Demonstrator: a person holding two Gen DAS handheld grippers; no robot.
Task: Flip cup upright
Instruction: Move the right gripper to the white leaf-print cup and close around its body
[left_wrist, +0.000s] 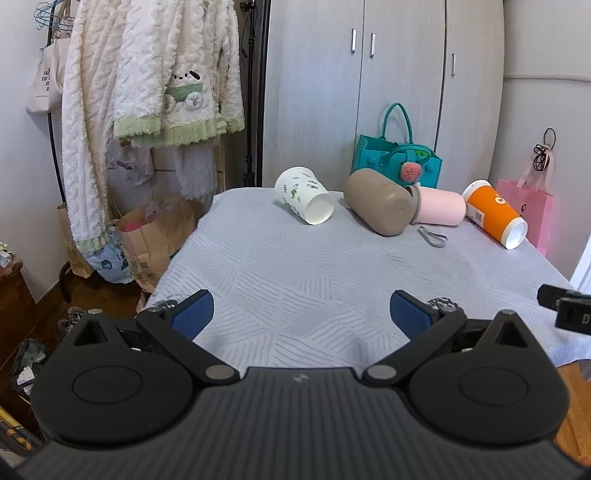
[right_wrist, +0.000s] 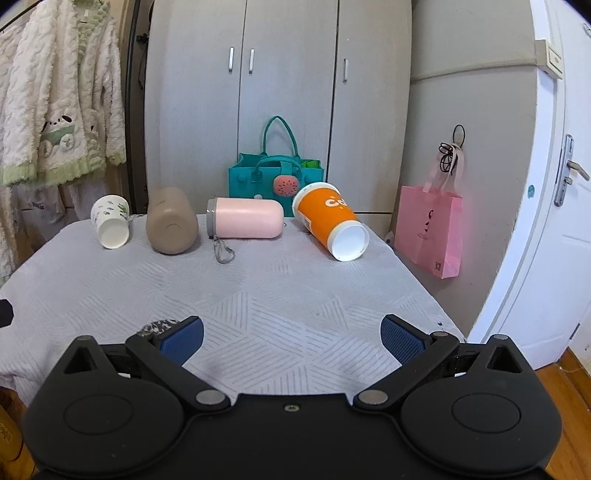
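Observation:
Several cups lie on their sides along the far edge of the grey-clothed table (left_wrist: 295, 273). A white paper cup with green print (left_wrist: 303, 195) (right_wrist: 110, 220) lies at the left. A tan tumbler (left_wrist: 380, 201) (right_wrist: 171, 220) and a pink tumbler (left_wrist: 441, 205) (right_wrist: 245, 218) lie in the middle. An orange paper cup (left_wrist: 493, 212) (right_wrist: 330, 220) lies at the right, its white end toward me. My left gripper (left_wrist: 301, 312) is open and empty over the near table. My right gripper (right_wrist: 291, 338) is open and empty, well short of the cups.
A teal tote bag (left_wrist: 397, 158) (right_wrist: 275, 175) stands behind the cups against the wardrobe. A pink gift bag (right_wrist: 430, 229) hangs at the right. Robes (left_wrist: 147, 92) hang on a rack at the left, with paper bags (left_wrist: 155, 236) on the floor. A grey strap (right_wrist: 222, 253) trails from the pink tumbler.

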